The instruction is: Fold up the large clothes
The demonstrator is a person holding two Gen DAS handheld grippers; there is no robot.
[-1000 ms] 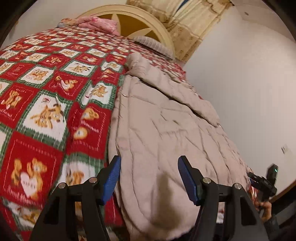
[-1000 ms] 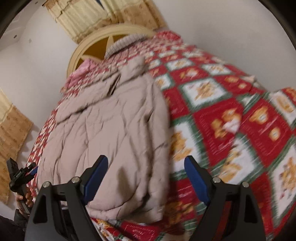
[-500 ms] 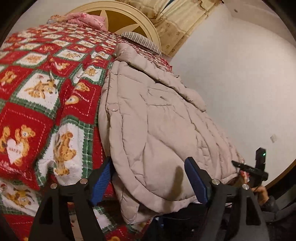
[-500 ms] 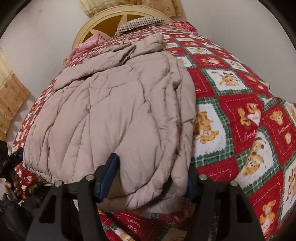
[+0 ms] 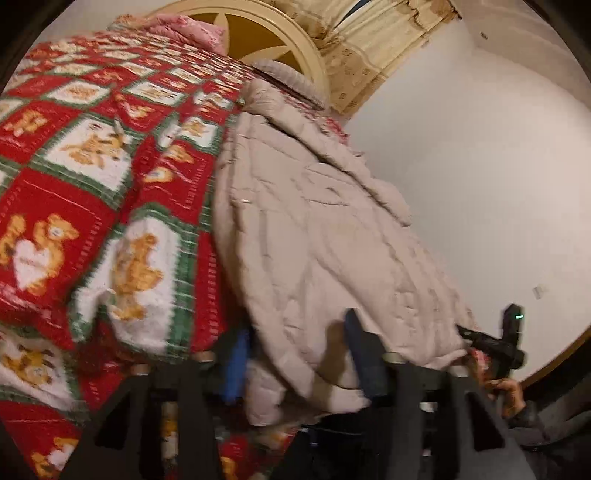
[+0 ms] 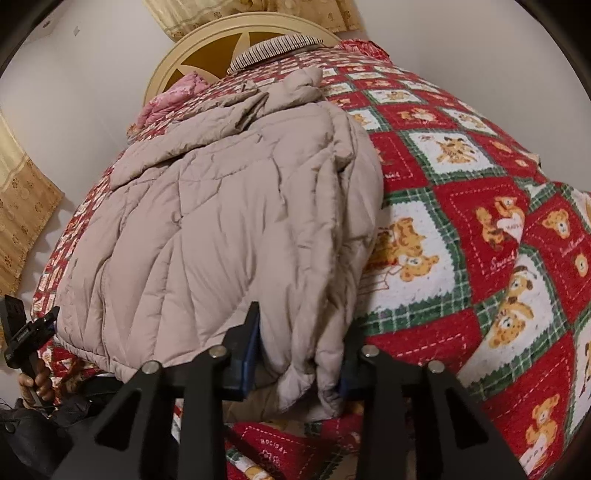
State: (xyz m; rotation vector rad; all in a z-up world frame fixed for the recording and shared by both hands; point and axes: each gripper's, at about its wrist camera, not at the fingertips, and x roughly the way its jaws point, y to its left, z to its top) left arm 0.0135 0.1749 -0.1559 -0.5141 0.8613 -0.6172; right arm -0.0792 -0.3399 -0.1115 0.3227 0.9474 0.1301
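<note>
A large beige quilted coat [image 5: 325, 236] lies lengthwise on the bed, hem toward me, collar toward the headboard; it also shows in the right wrist view [image 6: 221, 236]. My left gripper [image 5: 299, 354] has its blue-padded fingers around one bottom corner of the hem, narrowed on the fabric. My right gripper [image 6: 299, 354] has its fingers around the other bottom corner, with bunched fabric between the pads. Each gripper shows at the edge of the other's view: the right one [image 5: 498, 347], the left one [image 6: 26, 332].
The coat lies on a red, green and white teddy-bear quilt [image 6: 480, 221] covering the bed. A cream round headboard [image 5: 280, 40], a striped pillow [image 6: 273, 48] and pink bedding [image 5: 184, 29] are at the far end. White walls and patterned curtains [image 6: 22, 206] surround the bed.
Both grippers have moved down to the coat's hem and narrowed around its two bottom corners. A second ago both were wide open above the coat.
</note>
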